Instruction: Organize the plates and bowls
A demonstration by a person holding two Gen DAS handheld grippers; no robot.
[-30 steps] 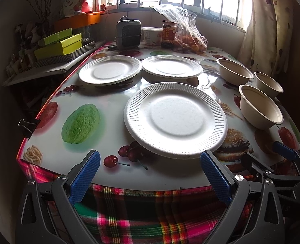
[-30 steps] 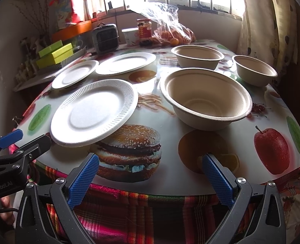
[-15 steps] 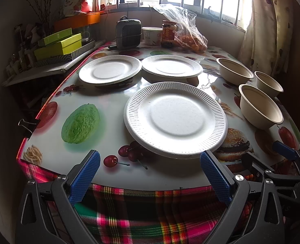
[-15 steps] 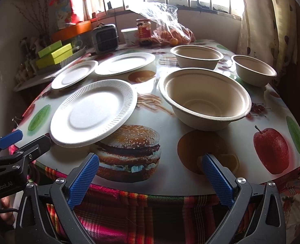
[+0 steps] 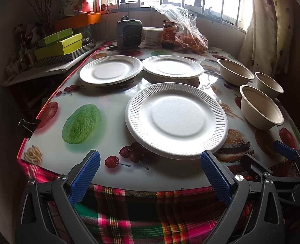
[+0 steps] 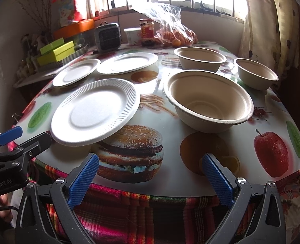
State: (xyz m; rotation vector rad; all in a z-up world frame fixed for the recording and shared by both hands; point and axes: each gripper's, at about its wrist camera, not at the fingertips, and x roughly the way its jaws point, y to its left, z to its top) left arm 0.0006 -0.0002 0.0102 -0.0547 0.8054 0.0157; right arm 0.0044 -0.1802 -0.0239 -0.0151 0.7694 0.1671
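— So, nearest the table edge, what holds what?

— Closest on the right side sits the near bowl [image 6: 208, 104], beige and with nothing in it. Level with it, to its left, lies the near plate [image 5: 176, 120], white with a ribbed rim, bare on top. It is just beyond the left gripper [image 5: 150, 174] and covers part of the printed burger on the tablecloth [image 6: 190, 174].

— And farther back?

— Two more plates: the left rear plate [image 5: 110, 70] and the right rear plate [image 5: 172, 67], side by side with rims close or just touching; I cannot tell which. Both are bare. On the right are the far bowl [image 6: 200, 58] and the small bowl [image 6: 256, 73], neither holding anything. Nothing is stacked.

— So the count?

— Three plates, three bowls. Past them, by the window, stand a small heater [image 5: 129, 31], a white tub [image 5: 152, 35], a jar [image 5: 169, 33] and a clear plastic bag [image 5: 187, 31] with orange fruit inside.

— The grippers?

— The left gripper has its blue pads [image 5: 84, 179] spread wide over the table edge, gripping nothing; the near plate's rim lies just ahead of the right-hand pad. The right gripper [image 6: 150, 180] is equally wide, holding nothing, facing the burger print with the near bowl beyond.
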